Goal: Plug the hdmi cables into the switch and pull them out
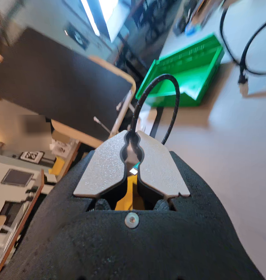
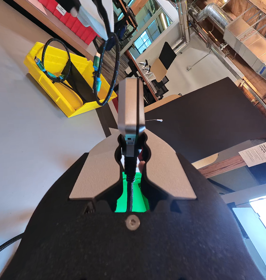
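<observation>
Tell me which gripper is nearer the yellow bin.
Left. The left gripper, shut on a looped black cable, hangs just above the yellow bin. The right gripper holds the grey switch off to the bin's side.

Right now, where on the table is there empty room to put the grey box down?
The bare white tabletop left of the right tongs, in front of the yellow plastic bin, is free. The bin itself is crowded with braided black cables.

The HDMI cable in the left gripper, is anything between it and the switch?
Nothing visible: the braided cable hangs from the left gripper in open air beside the switch, above the yellow bin.
</observation>
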Motion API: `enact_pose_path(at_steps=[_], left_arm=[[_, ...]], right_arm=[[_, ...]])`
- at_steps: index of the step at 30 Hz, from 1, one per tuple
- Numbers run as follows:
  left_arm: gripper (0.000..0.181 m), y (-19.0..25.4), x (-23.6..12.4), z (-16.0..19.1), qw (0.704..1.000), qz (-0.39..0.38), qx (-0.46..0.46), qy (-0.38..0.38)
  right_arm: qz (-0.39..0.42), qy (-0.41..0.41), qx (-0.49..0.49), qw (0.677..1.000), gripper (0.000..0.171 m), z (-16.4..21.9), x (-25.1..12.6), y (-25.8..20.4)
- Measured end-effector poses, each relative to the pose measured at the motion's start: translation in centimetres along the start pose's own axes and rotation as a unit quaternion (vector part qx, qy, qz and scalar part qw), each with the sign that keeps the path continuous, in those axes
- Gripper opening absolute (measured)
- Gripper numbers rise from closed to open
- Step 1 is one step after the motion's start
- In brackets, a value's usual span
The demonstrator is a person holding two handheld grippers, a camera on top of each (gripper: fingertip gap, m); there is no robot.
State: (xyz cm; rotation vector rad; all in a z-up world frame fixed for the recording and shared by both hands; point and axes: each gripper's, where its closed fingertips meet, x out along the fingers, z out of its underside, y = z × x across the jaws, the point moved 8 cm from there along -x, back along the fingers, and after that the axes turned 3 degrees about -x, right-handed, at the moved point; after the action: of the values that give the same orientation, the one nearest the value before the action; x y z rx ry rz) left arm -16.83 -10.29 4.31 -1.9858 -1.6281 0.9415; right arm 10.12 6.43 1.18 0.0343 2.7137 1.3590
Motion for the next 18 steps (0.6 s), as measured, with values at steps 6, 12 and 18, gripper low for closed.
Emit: enact_pose_path(at_steps=[6, 12, 18], left_arm=[[0.006, 4.6, 3.5, -4.4, 0.976, 0.090, -0.087, 0.181], [0.006, 9.4, 9.3, -2.1, 0.912, 0.251, -0.245, 0.214], [0.007, 13.1, 14.8, 3.3, 0.891, 0.282, -0.351, 0.048]], right_arm=[[0.021, 0.015, 0.034, 0.999, 0.023, 0.5, -2.2, 1.9], [0.045, 0.056, 0.089, 0.993, 0.023, 1.8, -4.2, 4.1], [0.031, 0.048, 0.095, 0.994, 0.023, 2.2, -2.9, 3.6]])
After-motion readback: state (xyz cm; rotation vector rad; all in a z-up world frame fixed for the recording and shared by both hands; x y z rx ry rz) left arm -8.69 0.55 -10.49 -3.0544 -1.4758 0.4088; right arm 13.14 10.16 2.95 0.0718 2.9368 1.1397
